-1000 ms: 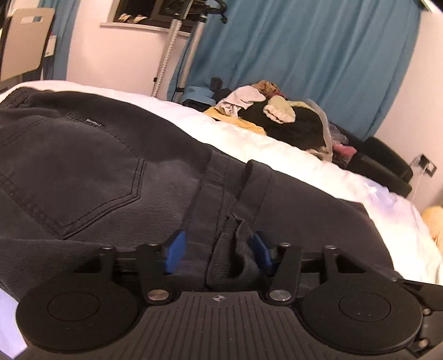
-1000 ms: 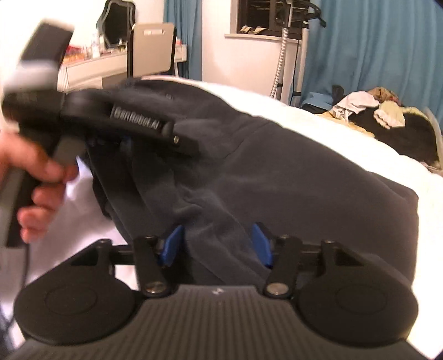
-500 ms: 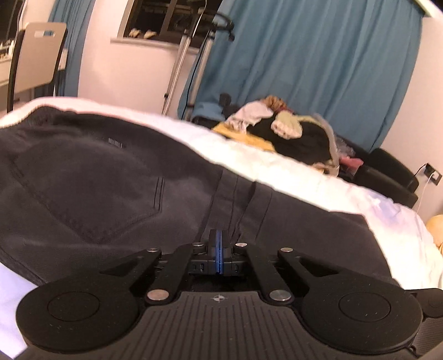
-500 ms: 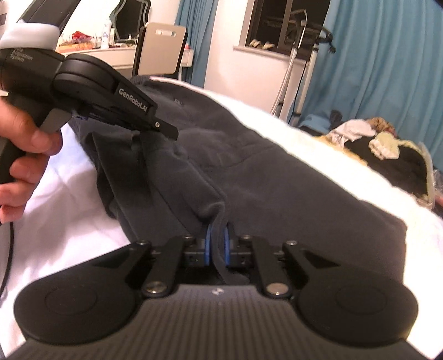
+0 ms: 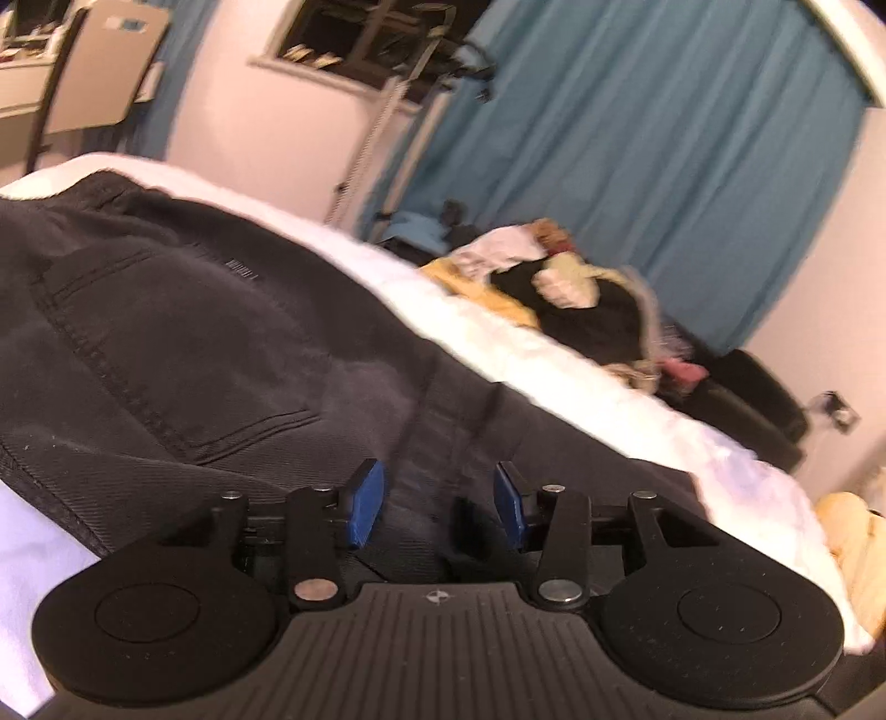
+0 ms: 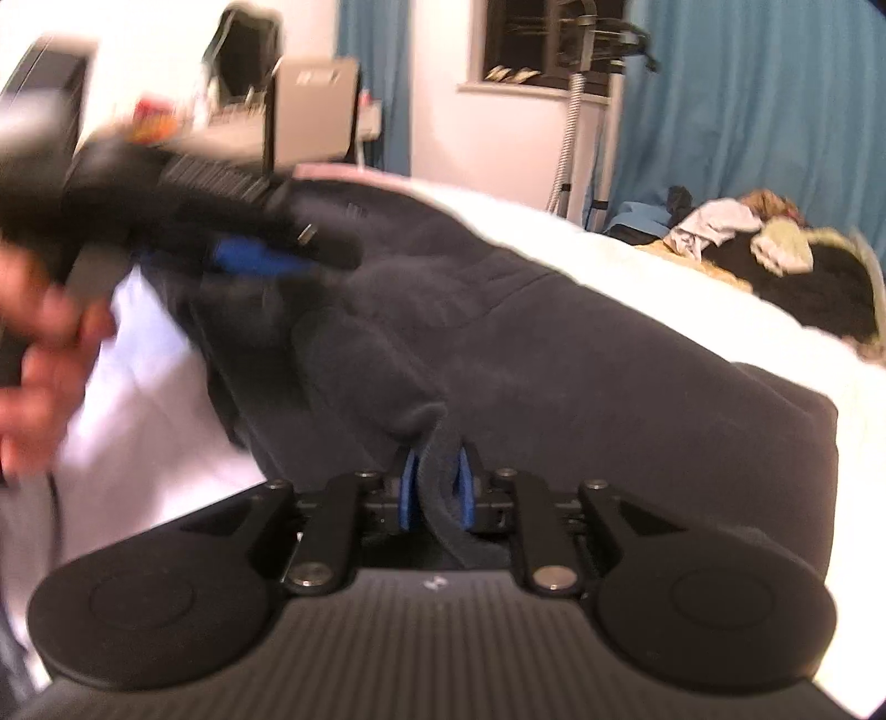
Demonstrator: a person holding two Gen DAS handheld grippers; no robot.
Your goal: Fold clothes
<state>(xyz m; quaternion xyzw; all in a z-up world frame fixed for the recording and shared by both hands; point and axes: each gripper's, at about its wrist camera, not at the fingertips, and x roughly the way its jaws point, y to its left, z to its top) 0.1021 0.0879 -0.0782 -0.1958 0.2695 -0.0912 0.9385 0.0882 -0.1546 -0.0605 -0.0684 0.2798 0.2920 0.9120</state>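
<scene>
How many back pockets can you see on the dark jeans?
1. A stitched back pocket shows on the dark jeans in the left wrist view, left of the centre seam. A second may be hidden by the folded cloth.

Bedroom in a home. White bed occupying the foreground, dark trousers lying across it. Teal curtains hanging over the far wall. Heap of mixed clothes sitting beyond the bed. Window showing dark. Chair standing at a cluttered dressing table, mirror rising behind, blurred.
</scene>
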